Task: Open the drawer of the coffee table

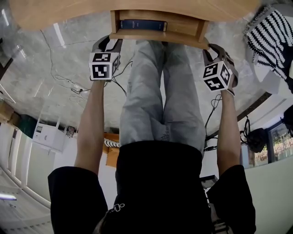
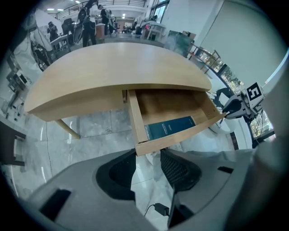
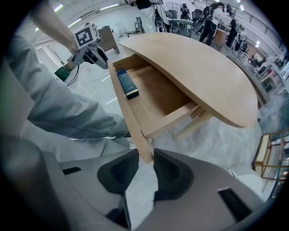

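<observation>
Drawer (image 1: 155, 35) is pulled well out from under the coffee table (image 1: 68, 13) top, right in front of the person's legs (image 1: 155, 100); dark blue book (image 1: 142, 24) lying flat inside it, toward the left end; left gripper (image 1: 107, 42) has its tongs narrowed onto the left corner of the drawer's front board, wood sitting between the pads; right gripper (image 1: 213, 49) is pinched on the right corner the same way; marble-look floor (image 1: 55, 59) underneath.
</observation>
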